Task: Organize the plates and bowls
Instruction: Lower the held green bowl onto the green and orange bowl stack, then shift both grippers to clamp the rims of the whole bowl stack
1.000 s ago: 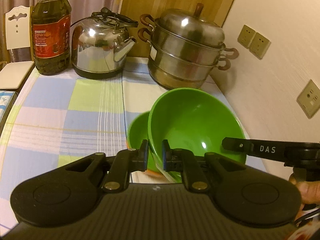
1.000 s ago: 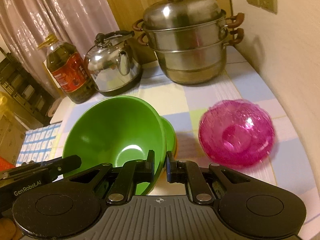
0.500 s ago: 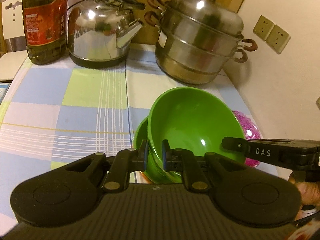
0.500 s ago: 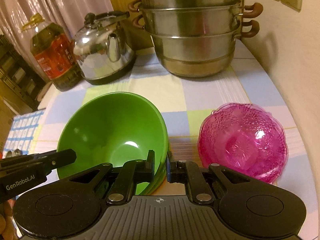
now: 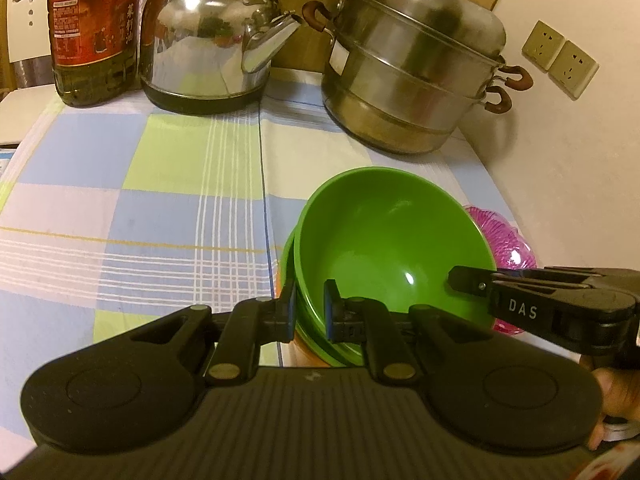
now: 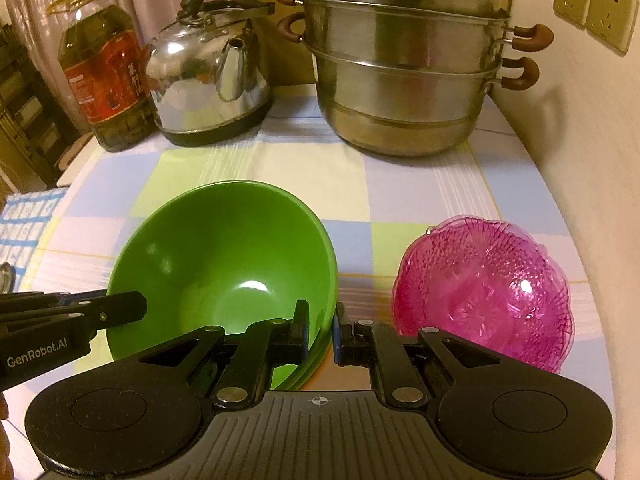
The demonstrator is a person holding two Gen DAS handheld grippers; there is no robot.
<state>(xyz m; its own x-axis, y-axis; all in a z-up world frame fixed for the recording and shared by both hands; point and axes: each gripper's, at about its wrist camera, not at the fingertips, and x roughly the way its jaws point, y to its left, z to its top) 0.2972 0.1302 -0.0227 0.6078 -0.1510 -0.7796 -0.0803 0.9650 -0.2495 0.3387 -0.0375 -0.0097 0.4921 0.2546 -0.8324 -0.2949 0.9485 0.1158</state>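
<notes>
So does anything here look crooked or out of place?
Only slightly: the top green bowl sits a little off-centre in the green bowl below, both grippers clamped on its rim. Nothing looks spilled or broken.

Warm, dim indoor light; glare spots on the steel stacked steamer pot (image 6: pixel 404 68) beyond the jaws; fisheye edges bend, perhaps slightly soft.

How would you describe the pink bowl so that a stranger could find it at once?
Start at the big steel steamer pot at the back of the checked tablecloth. Come forward, along the wall side, to the green bowl. Beside it lies the pink bowl: translucent, patterned, scalloped at the rim, unlike its plain opaque neighbour.
</notes>
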